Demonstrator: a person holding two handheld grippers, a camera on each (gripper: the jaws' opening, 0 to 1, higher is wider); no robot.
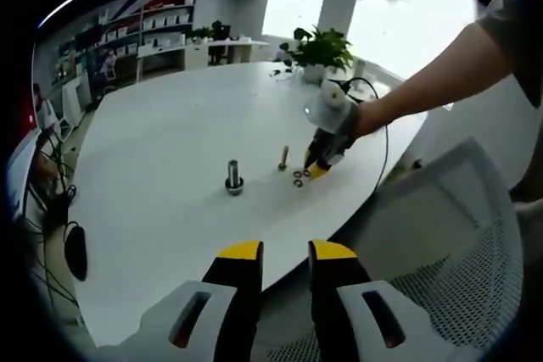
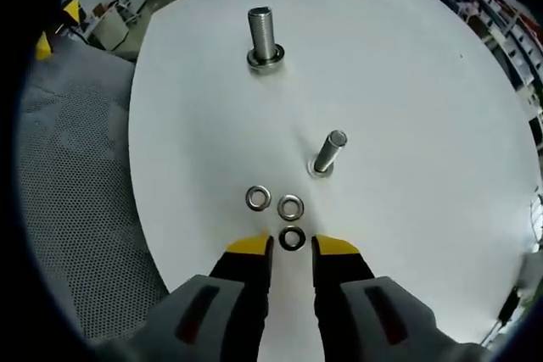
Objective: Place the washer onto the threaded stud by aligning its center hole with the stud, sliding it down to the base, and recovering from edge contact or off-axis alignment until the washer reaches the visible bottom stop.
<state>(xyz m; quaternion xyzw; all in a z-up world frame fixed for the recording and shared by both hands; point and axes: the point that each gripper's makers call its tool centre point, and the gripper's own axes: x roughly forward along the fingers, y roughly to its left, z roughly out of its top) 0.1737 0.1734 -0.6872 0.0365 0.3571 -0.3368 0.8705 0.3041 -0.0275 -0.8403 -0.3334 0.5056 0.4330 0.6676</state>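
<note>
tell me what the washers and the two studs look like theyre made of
Washers: two look like bright silvery metal with a shine; the third, between the right gripper tips, looks darker, finish unclear. Both studs, large and small, look like grey metal, glinting, probably steel.

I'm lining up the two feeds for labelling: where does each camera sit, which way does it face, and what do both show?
Left gripper view: rides the left gripper, off the table's edge, facing across it; the person's forearm and right gripper show.
Right gripper view: rides the right gripper, looking down at three washers.
Shared: large stud, small stud, washers.
</note>
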